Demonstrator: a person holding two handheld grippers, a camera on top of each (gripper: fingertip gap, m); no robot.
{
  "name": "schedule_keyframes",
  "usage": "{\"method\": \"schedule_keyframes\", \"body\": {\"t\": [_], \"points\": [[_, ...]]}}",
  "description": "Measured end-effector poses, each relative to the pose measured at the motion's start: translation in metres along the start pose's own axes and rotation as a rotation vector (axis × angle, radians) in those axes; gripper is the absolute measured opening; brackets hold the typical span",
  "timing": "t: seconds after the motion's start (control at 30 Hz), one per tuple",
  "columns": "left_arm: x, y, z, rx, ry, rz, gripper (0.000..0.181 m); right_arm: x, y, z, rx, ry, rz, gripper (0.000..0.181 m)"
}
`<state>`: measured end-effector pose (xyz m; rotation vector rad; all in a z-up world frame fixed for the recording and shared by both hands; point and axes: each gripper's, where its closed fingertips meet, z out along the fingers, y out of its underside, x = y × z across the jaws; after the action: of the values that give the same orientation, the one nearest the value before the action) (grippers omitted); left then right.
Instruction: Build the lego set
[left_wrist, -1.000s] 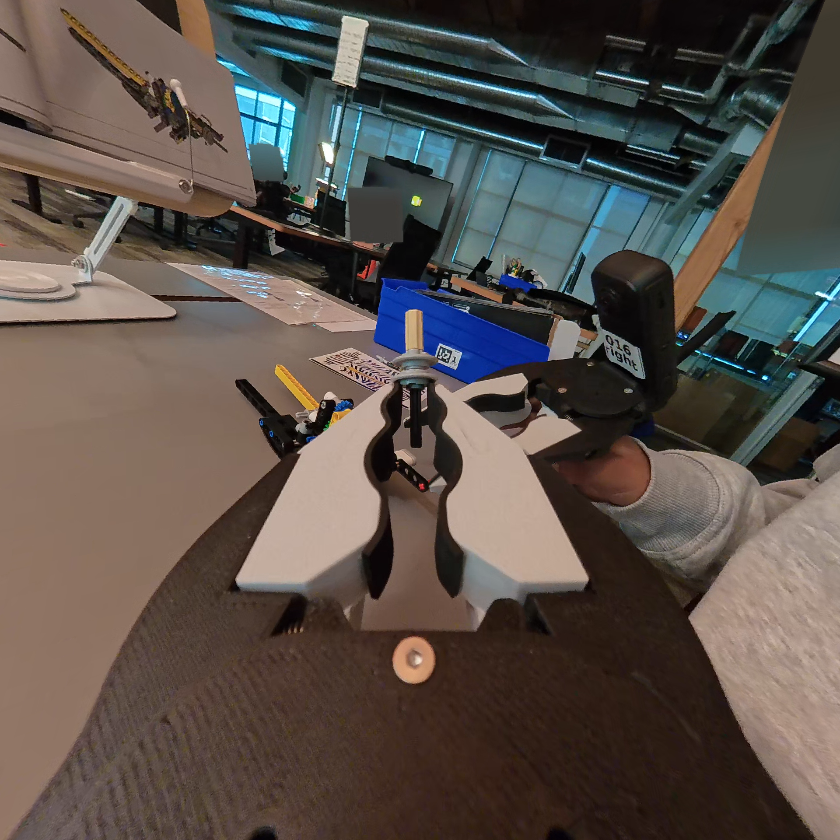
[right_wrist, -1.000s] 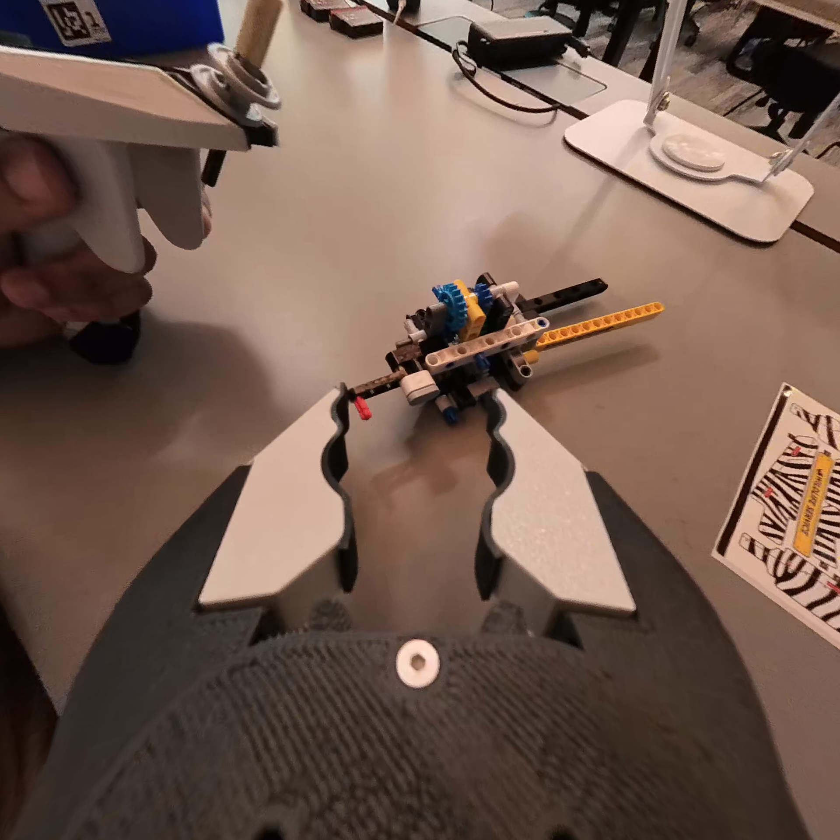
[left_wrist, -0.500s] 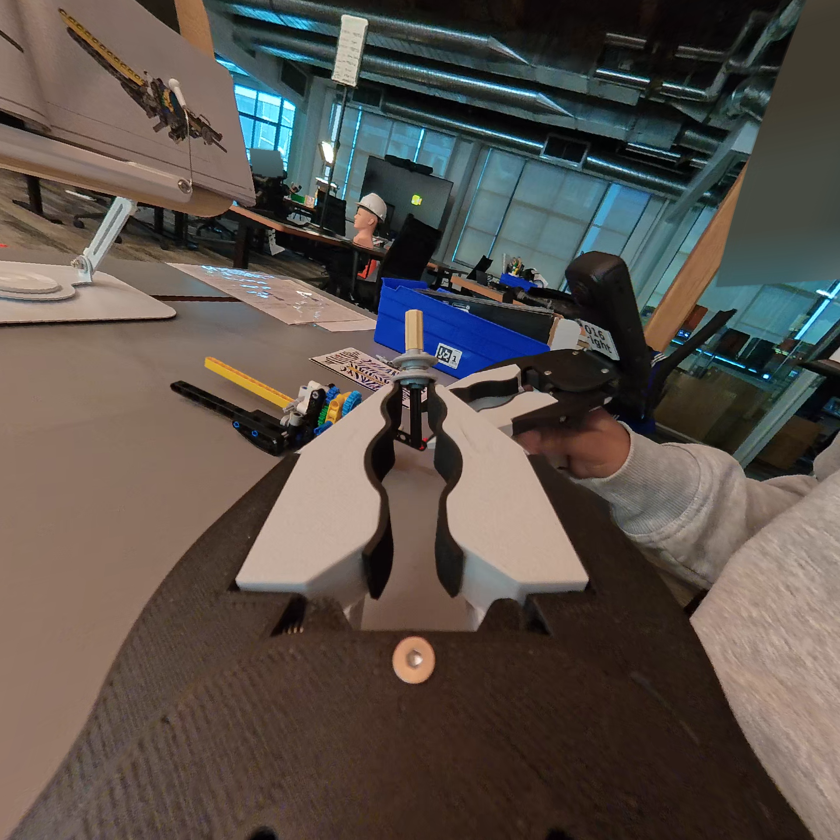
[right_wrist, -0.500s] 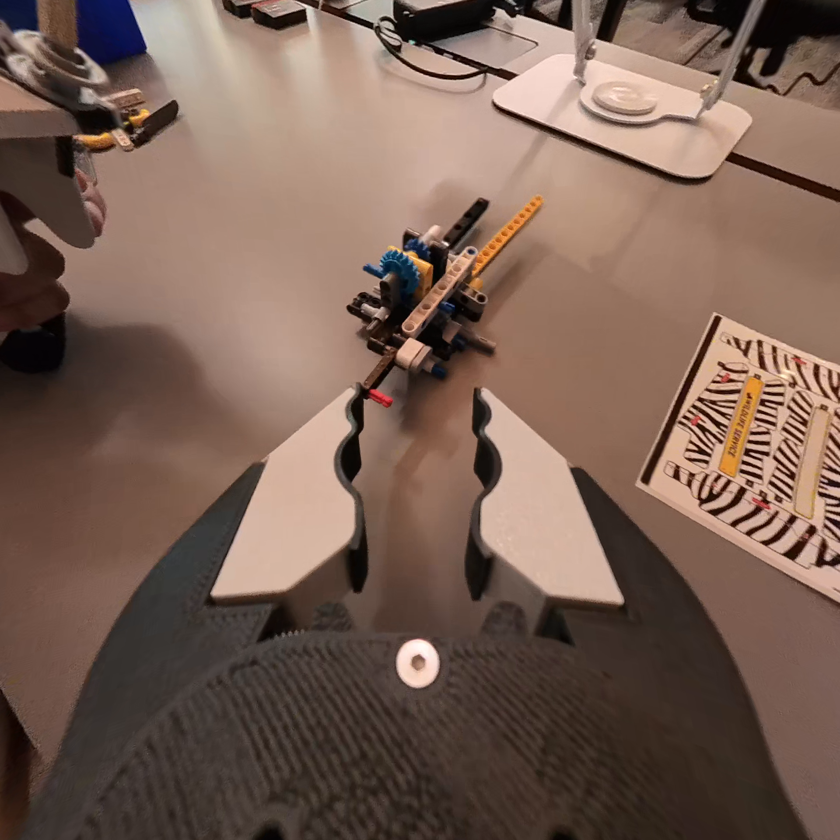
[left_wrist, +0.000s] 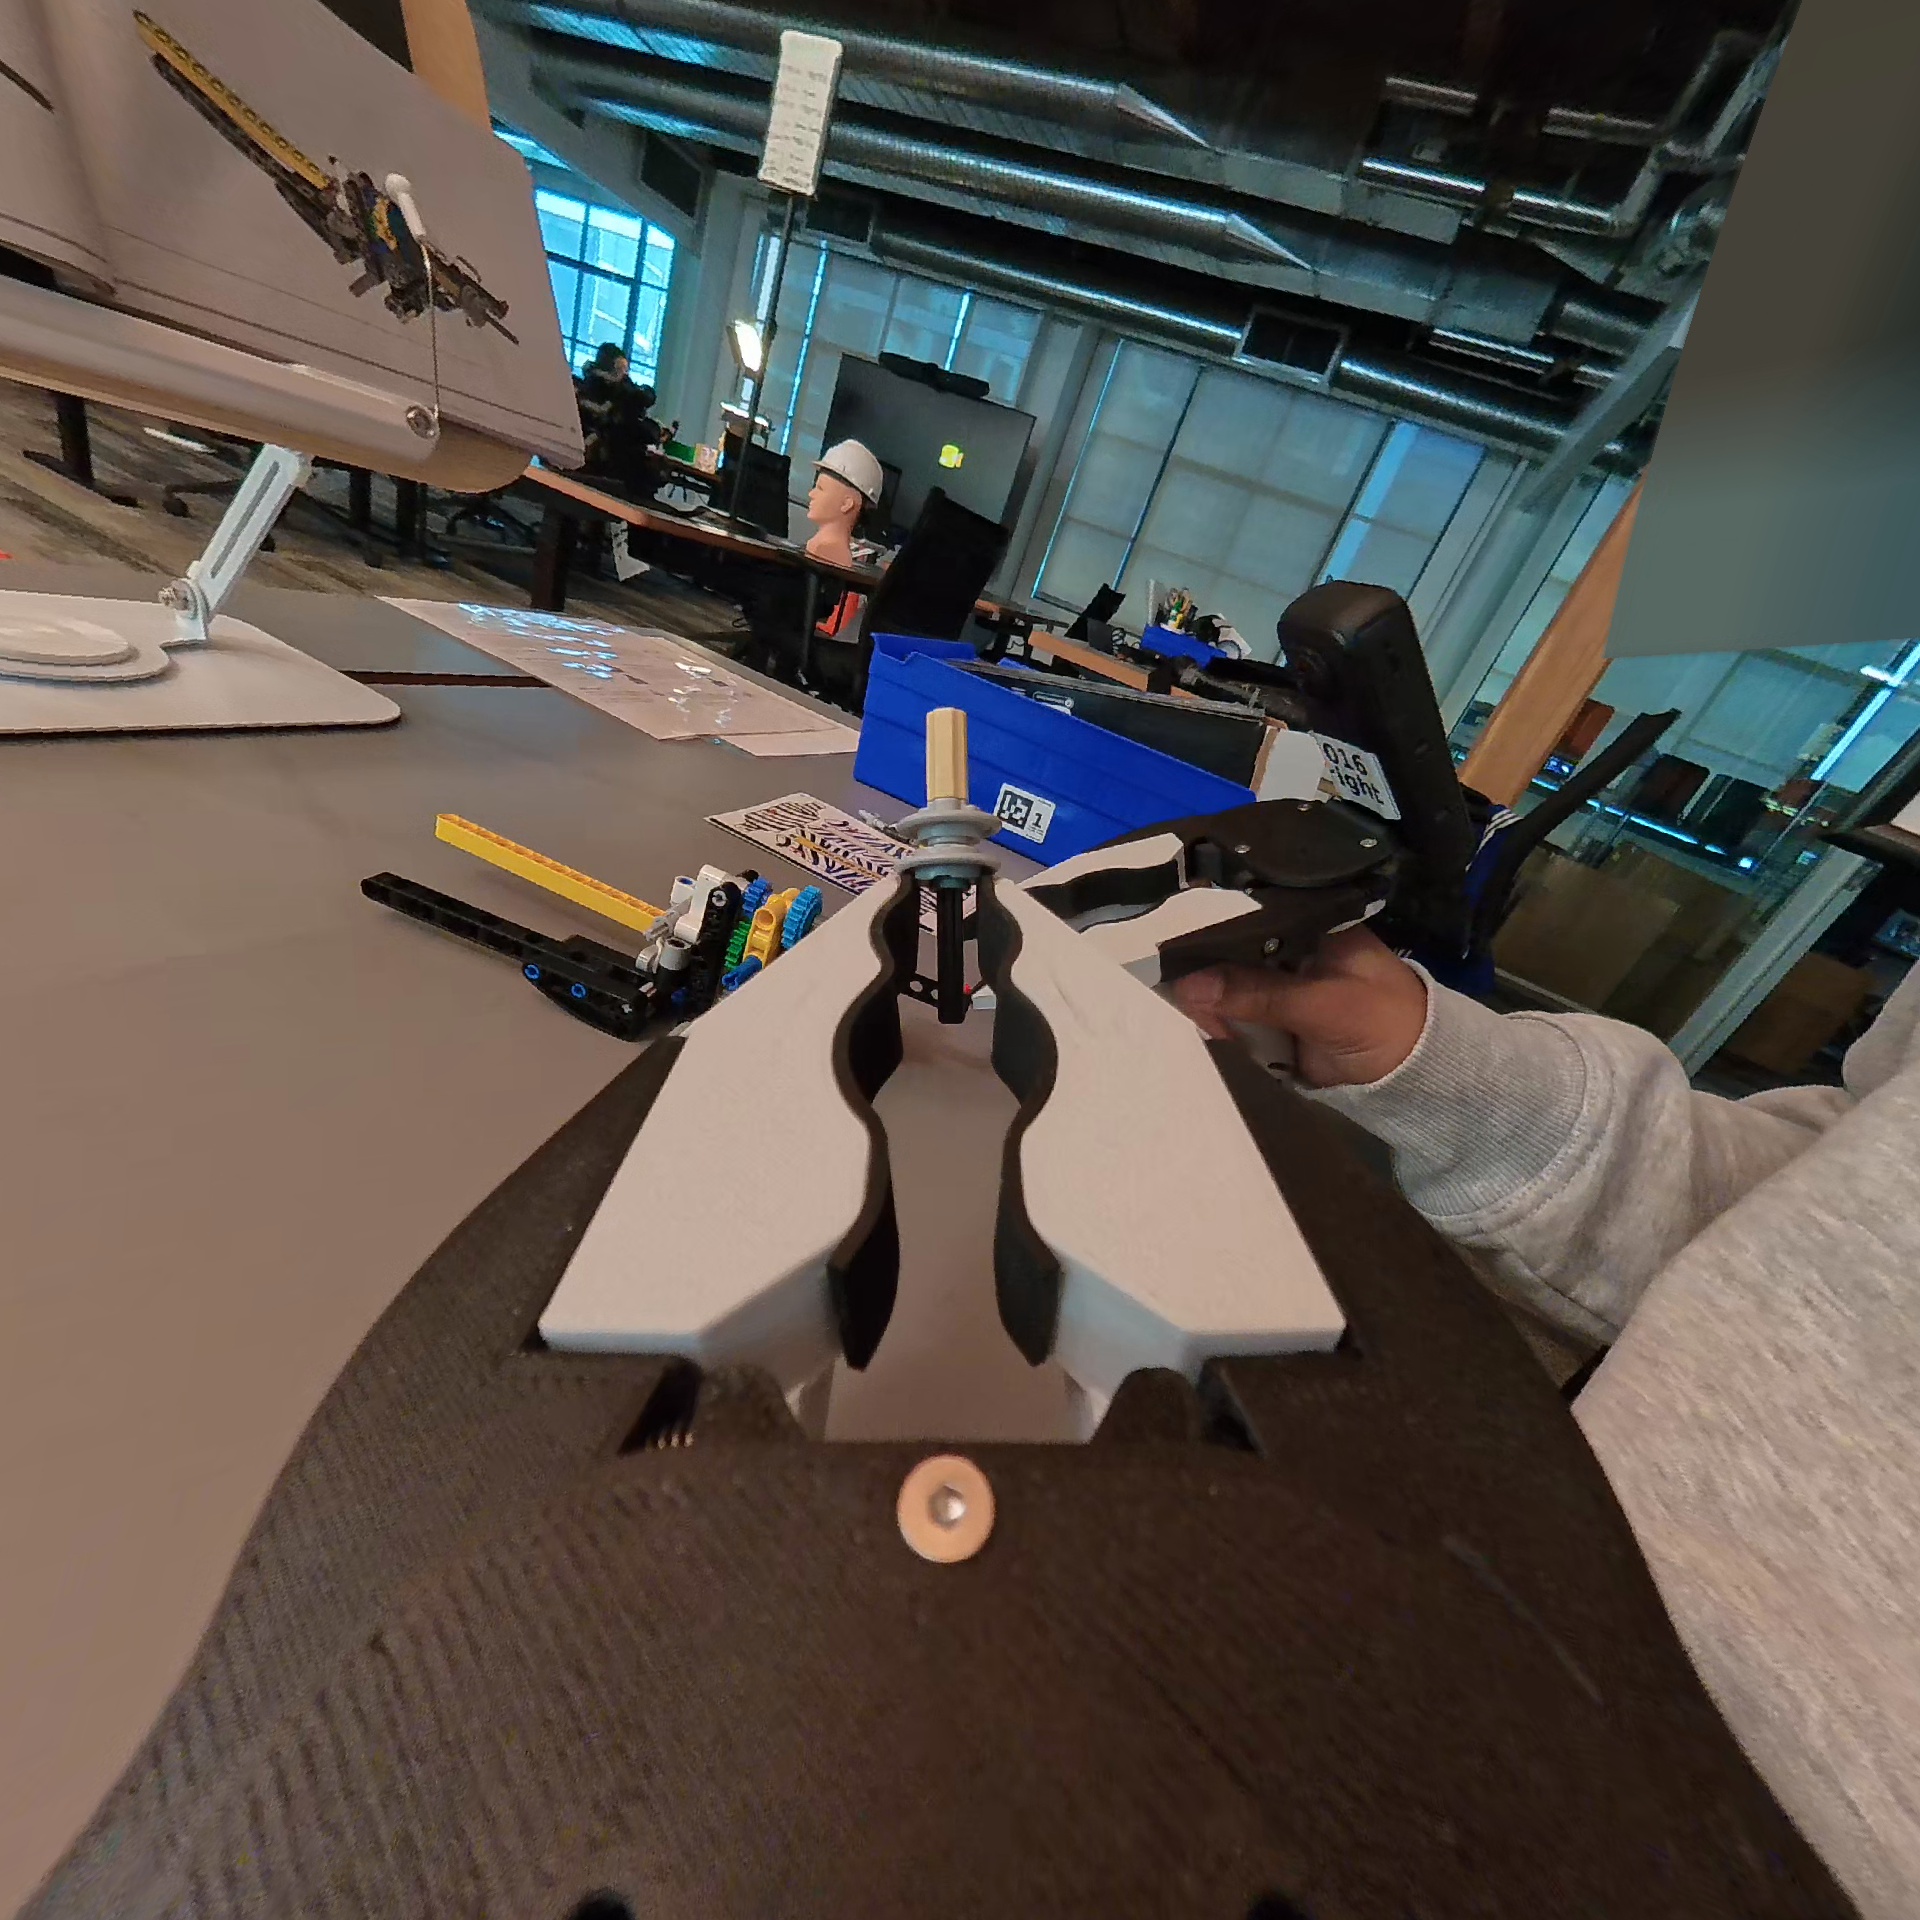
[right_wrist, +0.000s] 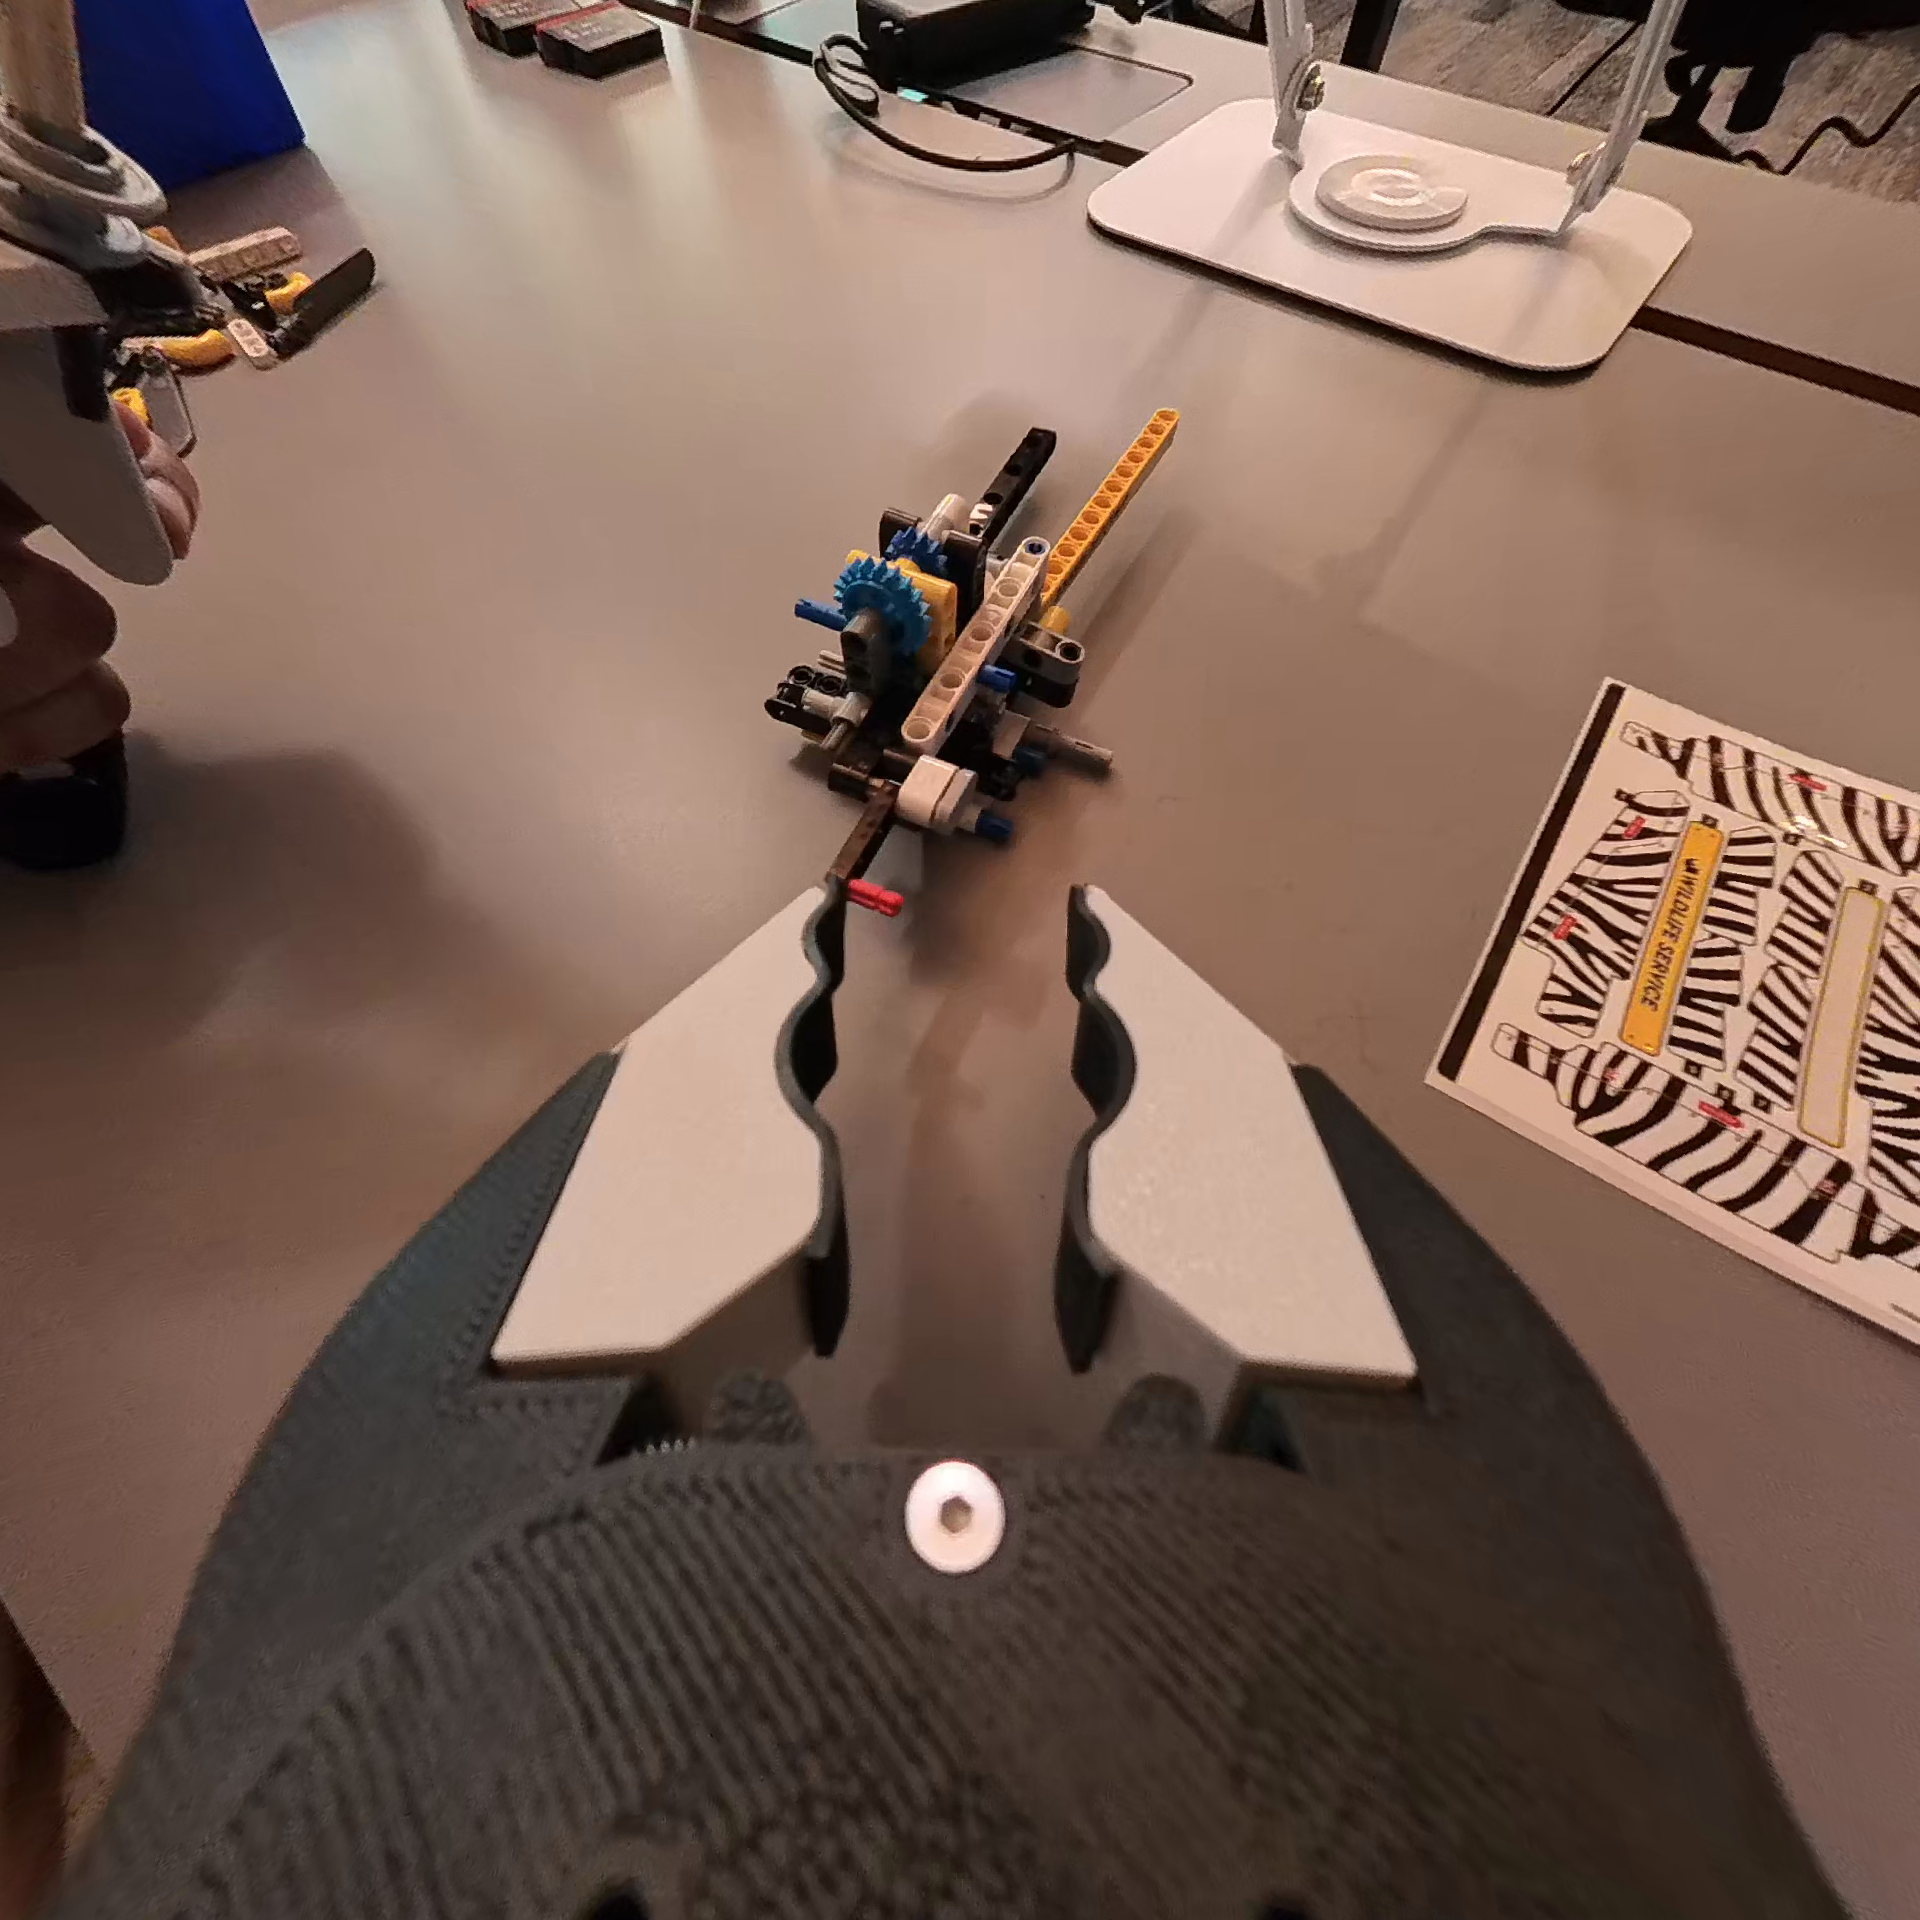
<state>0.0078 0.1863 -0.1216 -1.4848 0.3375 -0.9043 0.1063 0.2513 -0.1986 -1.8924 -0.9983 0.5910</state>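
The right hand-held gripper (right_wrist: 951, 914), fingers apart, has swung the part-built lego model (right_wrist: 940, 665) lengthwise toward it, while the left hand-held gripper (left_wrist: 945, 899) stays clamped on an upright axle piece (left_wrist: 945, 831), seemingly ready to insert.

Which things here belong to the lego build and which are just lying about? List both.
Job:
half-built lego model
axle piece in left gripper
right gripper, open
loose lego parts
sticker sheet

Lying about:
blue bin
white stand
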Motion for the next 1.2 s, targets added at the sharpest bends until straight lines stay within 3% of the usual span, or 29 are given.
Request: {"method": "schedule_keyframes", "body": {"t": [0.67,0.93,1.0,1.13,1.2], "points": [[-0.001,0.001,0.001,-0.007,0.002,-0.009,0.008,-0.001,-0.005,-0.003,0.034,-0.005,0.003,0.043],[0.001,0.004,0.003,-0.036,0.016,-0.016,0.008,-0.009,-0.027,-0.014,0.161,-0.041,-0.01,0.04],[0.005,0.009,0.006,-0.079,0.04,-0.011,0.008,-0.02,-0.037,-0.019,0.224,-0.103,-0.022,0.036],[0.007,0.044,0.007,-0.37,0.084,0.063,0.008,-0.04,-0.051,-0.031,0.321,-0.213,-0.049,0.026],[0.006,0.053,0.005,-0.449,0.093,0.098,0.008,-0.053,-0.055,-0.036,0.352,-0.301,-0.05,0.024]]}}
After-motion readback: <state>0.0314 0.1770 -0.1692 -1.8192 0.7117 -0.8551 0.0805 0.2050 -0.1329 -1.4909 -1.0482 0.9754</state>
